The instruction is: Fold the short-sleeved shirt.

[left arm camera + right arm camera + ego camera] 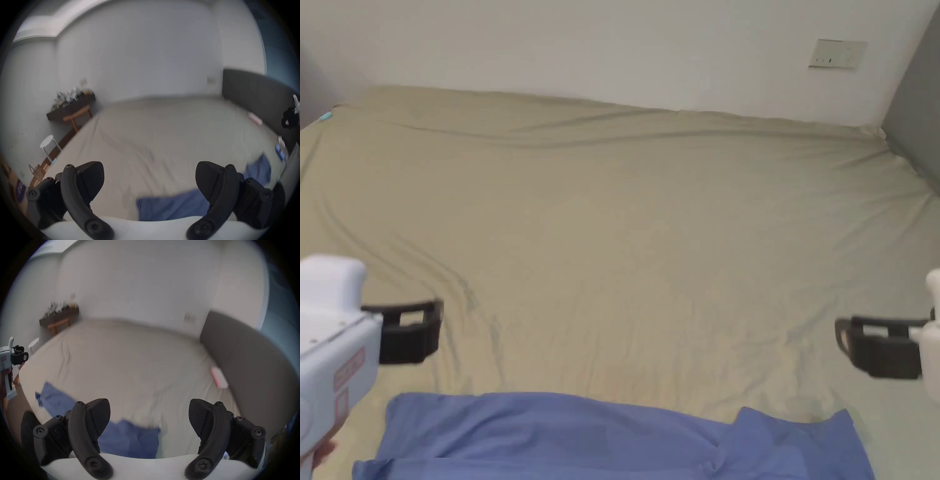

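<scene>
A blue short-sleeved shirt lies spread along the near edge of the beige bed. It also shows low in the left gripper view and the right gripper view. My left gripper hovers above the bed beyond the shirt's left end, jaws wide apart and empty. My right gripper hangs over the right side of the bed, beyond the shirt's right end, also open with nothing in it.
A dark headboard runs along the bed's right side, with a pink object beside it. A white wall stands behind the bed. Left of the bed are a white stool and a dark shelf with small items.
</scene>
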